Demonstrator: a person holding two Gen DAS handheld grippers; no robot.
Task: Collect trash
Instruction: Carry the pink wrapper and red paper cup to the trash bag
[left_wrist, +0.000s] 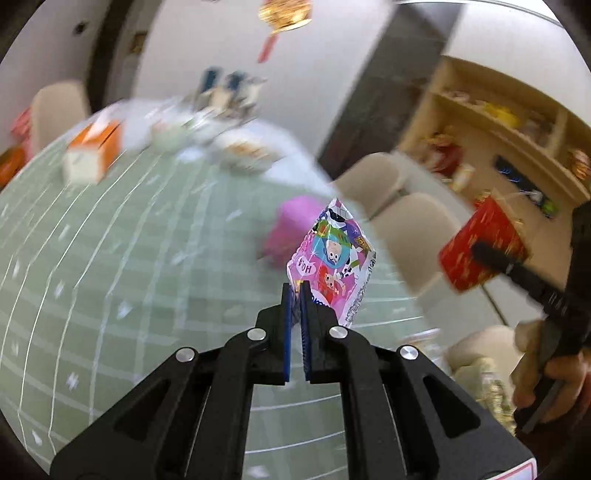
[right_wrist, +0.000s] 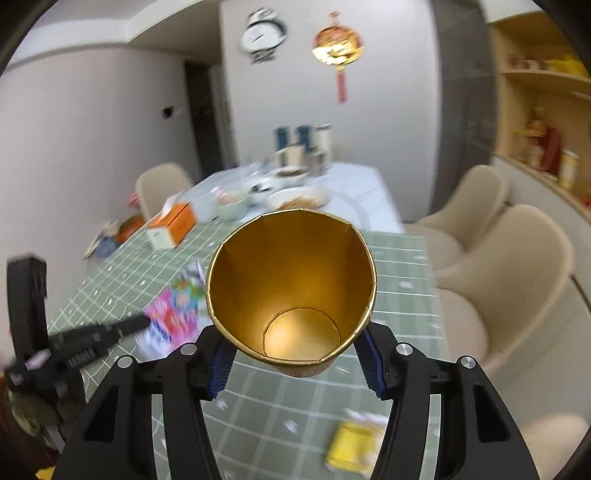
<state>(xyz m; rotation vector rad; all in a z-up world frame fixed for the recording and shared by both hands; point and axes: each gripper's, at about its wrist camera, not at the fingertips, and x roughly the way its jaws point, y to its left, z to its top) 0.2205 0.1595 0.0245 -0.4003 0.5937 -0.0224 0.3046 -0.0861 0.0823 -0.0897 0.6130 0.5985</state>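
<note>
Pink wrapper (left_wrist: 332, 258) is pinched upright at its lower edge between the left gripper (left_wrist: 296, 291) pads, lifted clear of the table (left_wrist: 129, 240). Right gripper (right_wrist: 295, 363) clasps a gold-lined cup (right_wrist: 291, 288), mouth tilted toward the camera, likely to catch the wrapper. A yellow scrap (right_wrist: 351, 443) lies on the table nearby.

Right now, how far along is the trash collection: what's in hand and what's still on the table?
Nothing is in the cup yet; its gold inside looks empty. In hand: the left hand-held gripper pinches a pink cartoon wrapper, lifted off the table, and the right hand-held gripper grips the cup, mouth toward the camera. Left: drop the wrapper in, then collect the yellow packet lying on the green mat.
</note>
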